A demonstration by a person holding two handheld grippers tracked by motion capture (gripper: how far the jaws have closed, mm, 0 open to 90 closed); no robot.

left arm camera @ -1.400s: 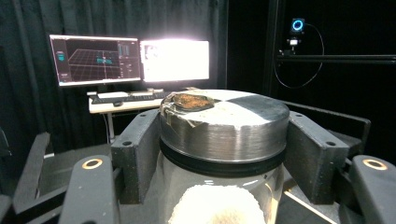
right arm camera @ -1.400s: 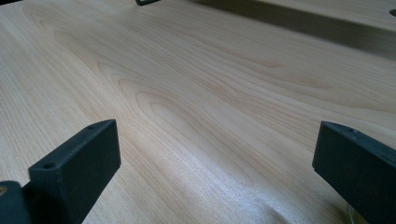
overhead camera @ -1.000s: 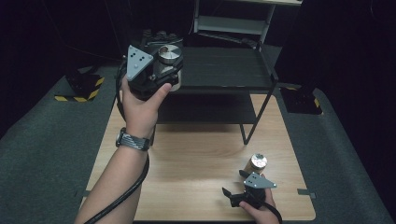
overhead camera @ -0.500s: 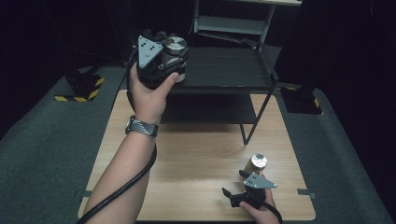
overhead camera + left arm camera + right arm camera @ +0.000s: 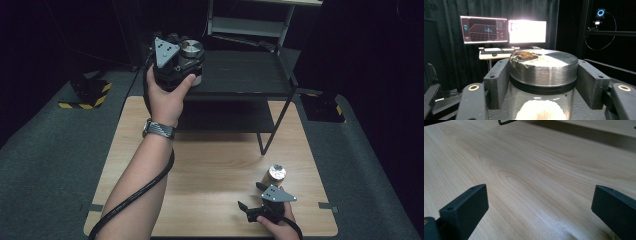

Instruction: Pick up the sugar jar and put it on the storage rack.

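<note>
A metal-lidded jar [image 5: 543, 75] is clamped in the left gripper [image 5: 187, 62] above the black shelf [image 5: 240, 75]. The right gripper [image 5: 540, 212] is held released over the worktop [image 5: 210, 165].

jar [image 5: 541, 87] base cut off, monitors [image 5: 504, 31] unreadable

walls: black curtains [image 5: 446, 10] | floor: grey carpet [image 5: 45, 150] | desk: two lit monitors [image 5: 504, 31]

Jar [image 5: 541, 105]: clear glass body, brushed metal lid [image 5: 549, 66] with a dull sheen (torn foil-like patch on top). Left gripper [image 5: 541, 75] jaws: matt black plastic. Table [image 5: 529, 177]: smooth pale wood grain, satin finish. Shelf rack [image 5: 240, 75]: matt black metal.
</note>
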